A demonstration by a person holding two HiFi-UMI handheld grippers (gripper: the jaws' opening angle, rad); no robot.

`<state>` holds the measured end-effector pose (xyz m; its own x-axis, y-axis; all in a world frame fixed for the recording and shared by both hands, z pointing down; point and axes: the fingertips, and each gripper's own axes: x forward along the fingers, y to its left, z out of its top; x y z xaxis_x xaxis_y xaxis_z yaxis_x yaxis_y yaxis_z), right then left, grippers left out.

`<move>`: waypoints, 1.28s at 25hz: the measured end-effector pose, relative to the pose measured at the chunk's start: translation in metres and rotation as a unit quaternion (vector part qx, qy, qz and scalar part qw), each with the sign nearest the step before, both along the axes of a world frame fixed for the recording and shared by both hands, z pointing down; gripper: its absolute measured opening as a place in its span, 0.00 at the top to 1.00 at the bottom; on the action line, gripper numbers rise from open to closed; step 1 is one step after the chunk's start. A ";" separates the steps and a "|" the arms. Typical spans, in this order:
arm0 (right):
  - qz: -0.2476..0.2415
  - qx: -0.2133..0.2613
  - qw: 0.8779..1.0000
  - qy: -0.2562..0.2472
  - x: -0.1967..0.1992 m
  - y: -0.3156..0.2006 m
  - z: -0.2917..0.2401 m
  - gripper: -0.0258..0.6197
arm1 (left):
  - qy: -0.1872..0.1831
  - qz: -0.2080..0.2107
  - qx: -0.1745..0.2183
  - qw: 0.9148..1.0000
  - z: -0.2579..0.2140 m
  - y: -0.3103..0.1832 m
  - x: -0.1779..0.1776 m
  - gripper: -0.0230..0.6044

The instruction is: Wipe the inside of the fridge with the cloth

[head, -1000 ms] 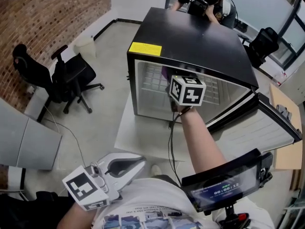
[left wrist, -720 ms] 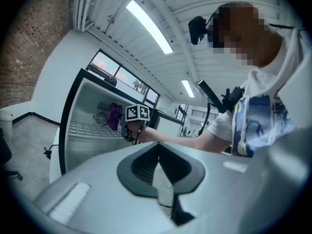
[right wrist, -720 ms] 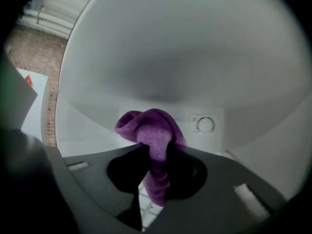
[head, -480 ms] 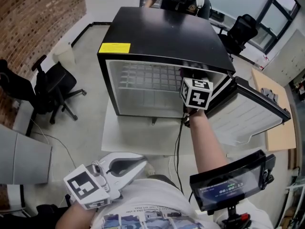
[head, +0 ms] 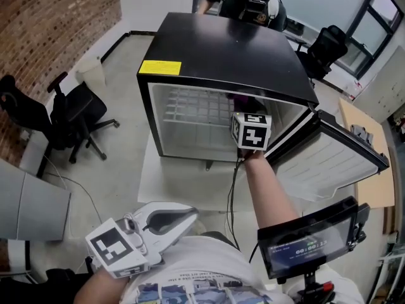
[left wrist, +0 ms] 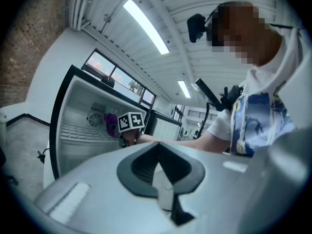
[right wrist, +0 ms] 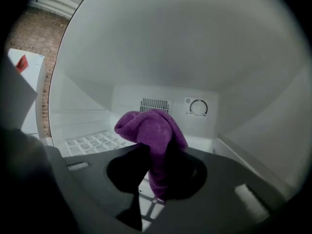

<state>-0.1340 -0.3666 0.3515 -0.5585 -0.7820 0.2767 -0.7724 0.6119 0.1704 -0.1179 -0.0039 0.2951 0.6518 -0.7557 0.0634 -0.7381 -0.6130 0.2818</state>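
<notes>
1. My right gripper pinches the purple cloth; it stands up ahead of my fingers, inside the fridge.
2. The back wall is straight ahead, seemingly not touched.
3. My left gripper, fingers pressed together and empty, is well outside.

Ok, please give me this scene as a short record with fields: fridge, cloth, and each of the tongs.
fridge: black outside, white inside
door: open, swung to the right
cloth: purple, bunched, inside the fridge
right tongs: shut on cloth, reaching in above the shelf
left tongs: shut, empty, held by the body, outside the fridge
</notes>
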 end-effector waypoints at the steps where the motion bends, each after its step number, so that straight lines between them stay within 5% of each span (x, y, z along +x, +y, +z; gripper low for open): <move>1: -0.008 0.000 1.000 0.002 -0.008 0.002 0.001 0.84 | -0.002 -0.005 0.001 1.000 0.000 0.000 -0.002 0.95; 14: -0.104 -0.020 0.994 -0.015 -0.120 0.046 0.007 0.84 | -0.002 -0.072 -0.002 0.997 0.004 0.027 -0.041 0.95; 21: -0.140 -0.057 0.986 -0.067 -0.163 0.070 0.005 0.84 | 0.000 -0.102 -0.008 0.995 0.006 0.045 -0.059 0.95; 27: -0.152 -0.058 0.983 -0.088 -0.169 0.084 -0.001 0.84 | -0.003 -0.103 -0.015 0.995 0.007 0.052 -0.064 0.95; 32: -0.127 -0.035 0.986 -0.102 -0.134 0.076 -0.019 0.84 | -0.007 -0.074 -0.017 0.997 0.006 0.046 -0.053 0.95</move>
<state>-0.2684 -0.2908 0.3329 -0.7836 -0.5929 0.1859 -0.6066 0.7947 -0.0224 -0.1713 0.0418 0.3013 0.5328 -0.8405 0.0986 -0.8236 -0.4881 0.2888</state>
